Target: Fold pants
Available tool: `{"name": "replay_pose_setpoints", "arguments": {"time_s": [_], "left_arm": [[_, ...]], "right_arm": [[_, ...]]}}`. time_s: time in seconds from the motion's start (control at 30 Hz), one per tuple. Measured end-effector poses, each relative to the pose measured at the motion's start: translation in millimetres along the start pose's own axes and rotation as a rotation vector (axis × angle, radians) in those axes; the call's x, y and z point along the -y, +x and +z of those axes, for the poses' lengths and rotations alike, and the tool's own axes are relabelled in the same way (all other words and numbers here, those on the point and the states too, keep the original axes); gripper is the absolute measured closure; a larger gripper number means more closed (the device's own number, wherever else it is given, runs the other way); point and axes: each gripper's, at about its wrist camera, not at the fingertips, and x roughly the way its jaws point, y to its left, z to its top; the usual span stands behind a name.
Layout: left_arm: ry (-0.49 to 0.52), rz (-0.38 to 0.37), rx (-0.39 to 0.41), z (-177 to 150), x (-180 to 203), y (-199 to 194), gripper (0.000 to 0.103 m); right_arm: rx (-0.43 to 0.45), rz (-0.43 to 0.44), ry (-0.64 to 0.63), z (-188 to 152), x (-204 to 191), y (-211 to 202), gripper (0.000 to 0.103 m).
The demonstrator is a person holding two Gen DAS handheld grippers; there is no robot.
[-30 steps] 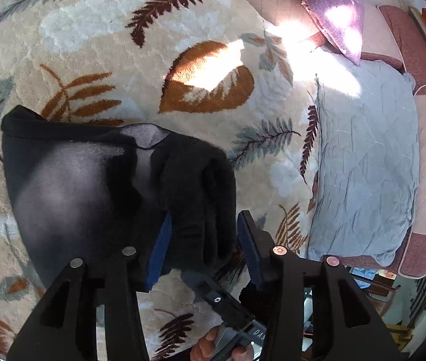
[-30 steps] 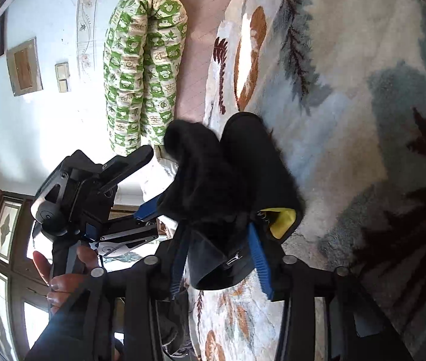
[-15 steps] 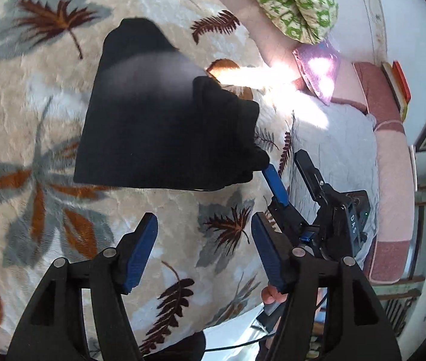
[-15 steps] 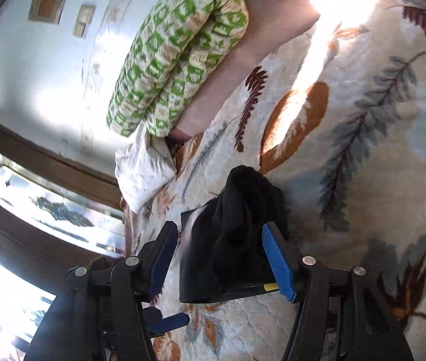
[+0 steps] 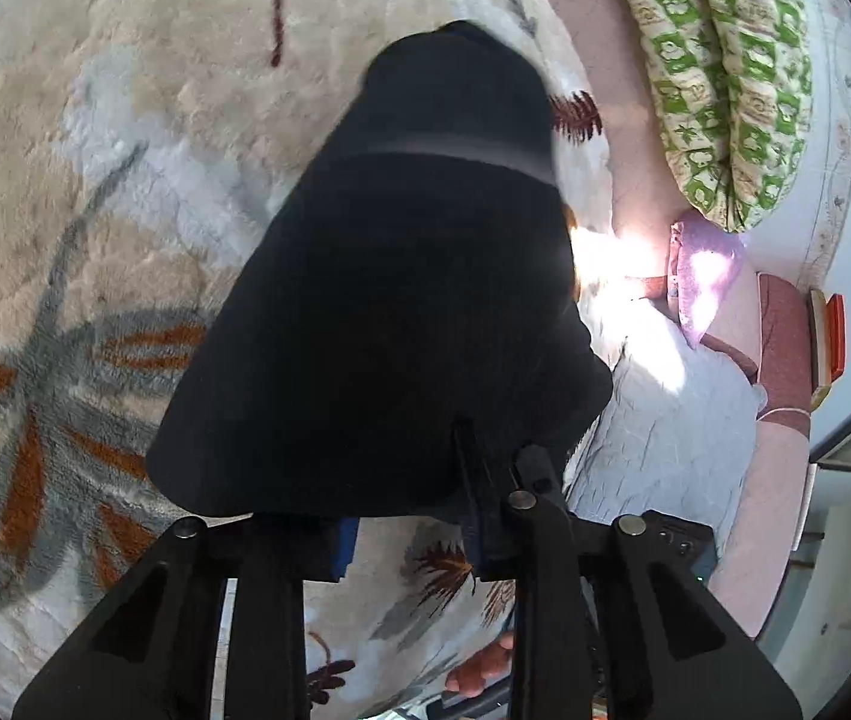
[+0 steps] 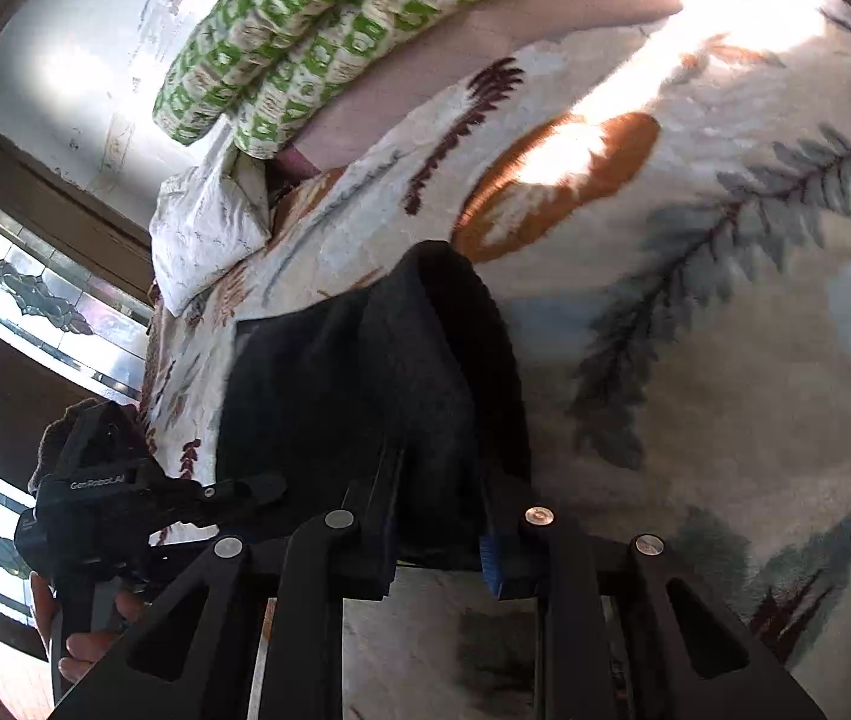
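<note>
A: Left wrist view was mostly leaf-print blanket [image 5: 125, 192], spread under everything. What lay ahead of the left gripper [image 5: 407, 516]?

B: The black pants [image 5: 389, 324], folded into a thick pad on the blanket, directly in front of it and blocking most of what lay beyond. Its two fingers sat at the near hem, with cloth hiding the tips, so I could not tell whether they pinched anything.

A: And off to the sides?

B: Past the pants, up and to the right, a green patterned bolster [image 5: 731, 78]; nearer on the right, a pale grey quilted cushion [image 5: 671, 432], a small purple pillow [image 5: 707, 276].

A: The right gripper [image 6: 437, 516]?

B: Narrow, its blue-padded fingers [image 6: 490, 558] closed around a bunched fold of the pants [image 6: 365, 396] just ahead of it. A white pillow [image 6: 209, 228] lay farther ahead to the left.
</note>
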Motion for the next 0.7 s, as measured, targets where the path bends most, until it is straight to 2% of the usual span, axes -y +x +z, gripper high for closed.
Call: {"name": "replay_pose_setpoints", "arguments": {"time_s": [0.07,0.17,0.27,0.33,0.4,0.47,0.5,0.53,0.57,0.6,0.63,0.7], "left_arm": [[-0.011,-0.026,-0.005,-0.4,-7.7,5.0,0.081],[0.015,-0.034,-0.012,0.5,-3.6,3.5,0.081],[0.095,-0.023,-0.034,-8.7,6.8,-8.1,0.08],[0.169,-0.023,-0.059,-20.3,13.7,-18.6,0.08],[0.23,-0.04,-0.078,-34.1,17.8,-34.1,0.08],[0.278,-0.051,-0.039,-37.5,23.6,-55.4,0.08],[0.299,-0.049,0.016,-32.9,28.1,-69.1,0.08],[0.318,-0.038,0.069,-26.2,30.8,-78.3,0.07],[0.325,-0.012,0.122,-19.5,30.9,-88.2,0.05],[0.309,0.018,0.158,-7.5,32.8,-92.9,0.043],[0.284,0.012,0.17,1.3,32.4,-95.3,0.041],[0.279,-0.027,0.138,17.7,37.6,-89.4,0.04]], "right_arm": [[0.004,0.026,0.02,-0.9,7.6,2.4,0.083],[-0.006,0.063,0.039,2.8,5.7,-4.3,0.076],[0.006,0.077,0.035,6.7,0.6,-19.1,0.06],[0.047,0.111,0.052,12.4,0.4,-32.4,0.058],[0.086,0.118,0.071,20.3,1.5,-42.7,0.047],[0.099,0.093,0.062,28.5,-1.1,-44.6,0.042],[0.093,0.082,0.053,32.1,-3.2,-42.2,0.04],[0.08,0.075,0.047,35.4,-5.1,-37.3,0.04],[0.073,0.064,0.048,37.7,-6.4,-32.5,0.04],[0.071,0.054,0.05,39.1,-7.4,-27.3,0.04],[0.065,0.055,0.052,40.1,-7.6,-21.5,0.04],[0.044,0.053,0.053,41.0,-8.9,-9.3,0.04]]}}
